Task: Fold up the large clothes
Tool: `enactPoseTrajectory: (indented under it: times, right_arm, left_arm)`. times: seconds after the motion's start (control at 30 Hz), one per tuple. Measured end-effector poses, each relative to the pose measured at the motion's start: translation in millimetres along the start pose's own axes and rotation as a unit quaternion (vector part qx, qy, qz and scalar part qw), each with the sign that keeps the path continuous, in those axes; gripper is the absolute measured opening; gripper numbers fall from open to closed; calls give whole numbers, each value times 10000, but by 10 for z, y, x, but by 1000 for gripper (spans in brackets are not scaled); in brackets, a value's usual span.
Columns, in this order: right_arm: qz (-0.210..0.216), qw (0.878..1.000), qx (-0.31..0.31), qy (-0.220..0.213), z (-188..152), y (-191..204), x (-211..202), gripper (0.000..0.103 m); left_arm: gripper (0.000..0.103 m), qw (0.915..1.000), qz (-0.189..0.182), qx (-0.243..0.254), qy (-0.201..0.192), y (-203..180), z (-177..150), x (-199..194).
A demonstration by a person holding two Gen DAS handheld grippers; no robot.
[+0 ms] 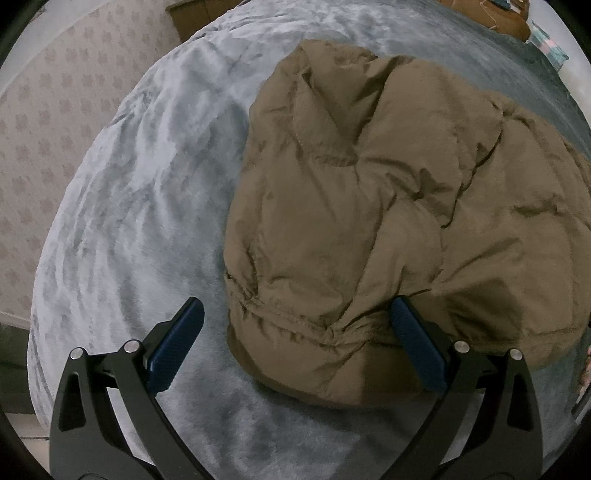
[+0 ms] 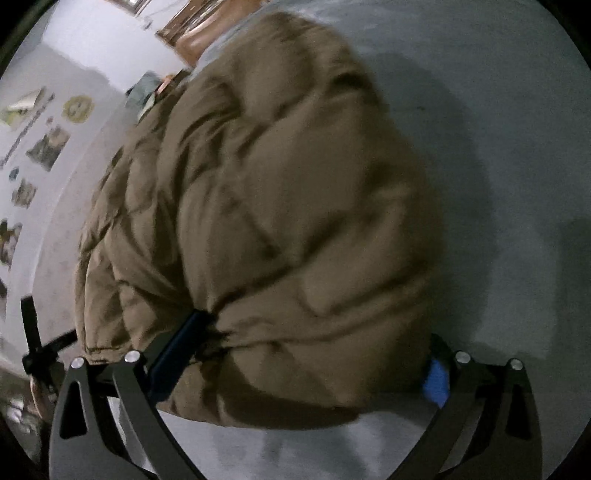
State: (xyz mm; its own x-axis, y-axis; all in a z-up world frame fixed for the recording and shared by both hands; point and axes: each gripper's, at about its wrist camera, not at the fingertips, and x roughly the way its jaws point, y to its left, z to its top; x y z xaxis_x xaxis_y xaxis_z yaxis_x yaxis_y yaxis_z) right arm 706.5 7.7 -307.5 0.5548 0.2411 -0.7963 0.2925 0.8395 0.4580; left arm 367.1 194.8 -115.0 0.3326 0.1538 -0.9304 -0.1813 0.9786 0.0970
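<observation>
A large brown puffer jacket [image 1: 369, 192] lies bunched on a grey-blue fleece bed cover [image 1: 140, 206]. My left gripper [image 1: 295, 314] is open, its blue-padded fingers [image 1: 177, 343] spread wide just over the jacket's near hem; the right finger touches the fabric. In the right wrist view the same jacket [image 2: 280, 229] fills the frame, blurred. My right gripper [image 2: 314, 343] is open wide with the jacket's edge bulging between its fingers [image 2: 177, 350]; the right pad [image 2: 436, 380] is partly hidden under the fabric.
The grey cover [image 2: 498, 184] spreads to the right of the jacket. A patterned wall [image 1: 55, 129] lies left of the bed. Wooden furniture [image 1: 480, 14] stands beyond the bed. A white wall with pictures [image 2: 44, 147] is at the left.
</observation>
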Motion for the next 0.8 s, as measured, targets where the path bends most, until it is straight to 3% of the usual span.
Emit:
enactPoseTrajectory:
  times: [0.3, 0.53, 0.8]
  right_arm:
    - [-248, 9982, -416, 367, 111, 233, 101, 96]
    - [-570, 9933, -918, 401, 129, 464, 54, 68]
    - [-662, 9925, -943, 409, 114, 589, 47, 67]
  left_arm:
    - [100, 9999, -105, -91, 48, 24, 41, 23]
    - [100, 9993, -304, -203, 114, 136, 101, 22]
    - [100, 9908, -1161, -541, 425, 357, 40, 248]
